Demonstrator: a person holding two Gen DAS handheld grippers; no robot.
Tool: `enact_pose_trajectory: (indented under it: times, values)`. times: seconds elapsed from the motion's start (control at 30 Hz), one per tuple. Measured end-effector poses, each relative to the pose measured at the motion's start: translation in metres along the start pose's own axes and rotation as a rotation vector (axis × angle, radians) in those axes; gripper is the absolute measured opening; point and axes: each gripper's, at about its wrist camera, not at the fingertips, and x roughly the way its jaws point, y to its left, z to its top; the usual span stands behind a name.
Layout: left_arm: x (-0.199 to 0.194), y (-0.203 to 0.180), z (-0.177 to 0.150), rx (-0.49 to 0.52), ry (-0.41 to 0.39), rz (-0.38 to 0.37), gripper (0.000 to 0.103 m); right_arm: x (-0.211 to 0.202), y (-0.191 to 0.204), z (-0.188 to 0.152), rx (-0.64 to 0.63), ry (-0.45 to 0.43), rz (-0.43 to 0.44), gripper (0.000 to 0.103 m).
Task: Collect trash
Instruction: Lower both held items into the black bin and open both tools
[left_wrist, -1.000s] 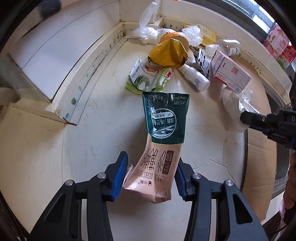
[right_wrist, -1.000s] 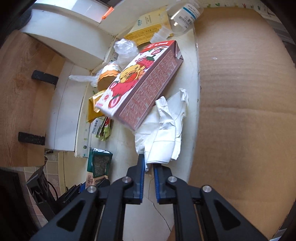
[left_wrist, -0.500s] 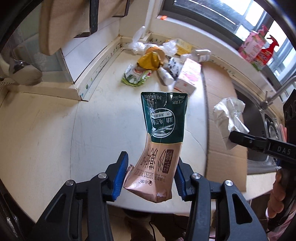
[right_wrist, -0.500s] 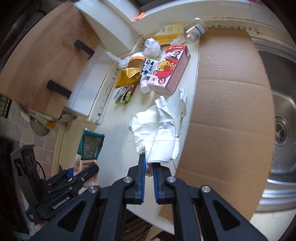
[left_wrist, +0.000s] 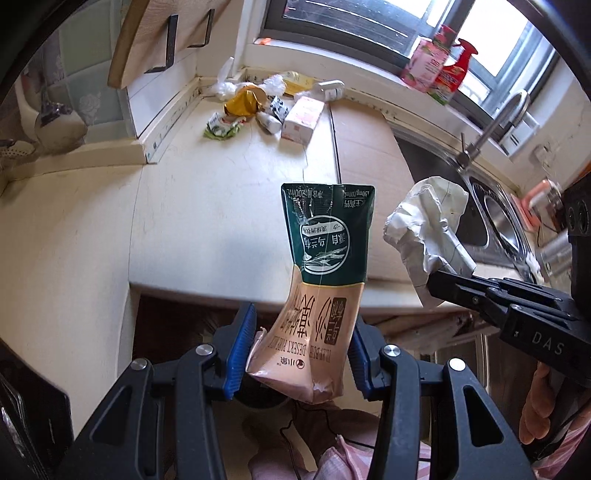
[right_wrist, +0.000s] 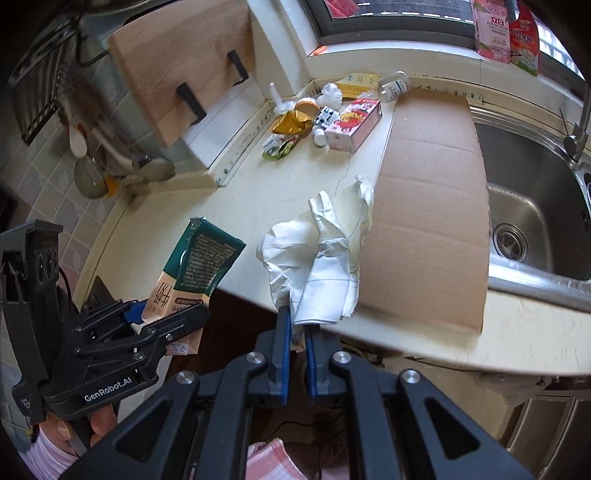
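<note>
Both hand-held grippers pulled back off counter (left_wrist: 207, 206), left (left_wrist: 299, 354) clamping pouch (left_wrist: 325, 266), right (right_wrist: 297, 332) pinching crumpled paper (right_wrist: 317, 266)

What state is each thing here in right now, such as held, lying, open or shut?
Left gripper: shut on the green-and-tan pouch.
Green-and-tan pouch: held up, crumpled.
Right gripper: shut on the white crumpled paper.
White crumpled paper: held up.
Pink carton: lying on its side.
Sink: no water running.
</note>
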Motion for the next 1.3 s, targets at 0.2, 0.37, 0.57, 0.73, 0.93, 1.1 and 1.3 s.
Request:
enact_pose_trajectory:
  times: [0.2,0.37,0.57,0.73,0.93,1.1,1.3]
  values:
    - [-0.007,0.005,-0.046,0.029,0.024,-0.015,0.045,0.004,0.026,-0.045,-0.057,0.041,-0.049,0.007]
    - [-0.003,0.017,-0.077,0.014,0.07,-0.029,0.045,0.015,0.038,-0.072,-0.088,0.087,-0.08,0.007]
    - [0.01,0.028,-0.096,-0.004,0.134,-0.037,0.045,0.027,0.048,-0.087,-0.127,0.149,-0.106,0.007]
    - [0.027,0.035,-0.108,-0.014,0.185,-0.037,0.045,0.05,0.048,-0.094,-0.146,0.225,-0.119,0.007]
    - [0.062,0.045,-0.128,-0.041,0.268,-0.014,0.045,0.097,0.035,-0.107,-0.154,0.338,-0.132,0.007]
    - [0.109,0.06,-0.149,-0.103,0.355,0.01,0.045,0.155,0.015,-0.123,-0.16,0.444,-0.128,0.007]
    - [0.171,0.077,-0.177,-0.178,0.42,0.061,0.046,0.223,-0.011,-0.15,-0.172,0.547,-0.107,0.007]
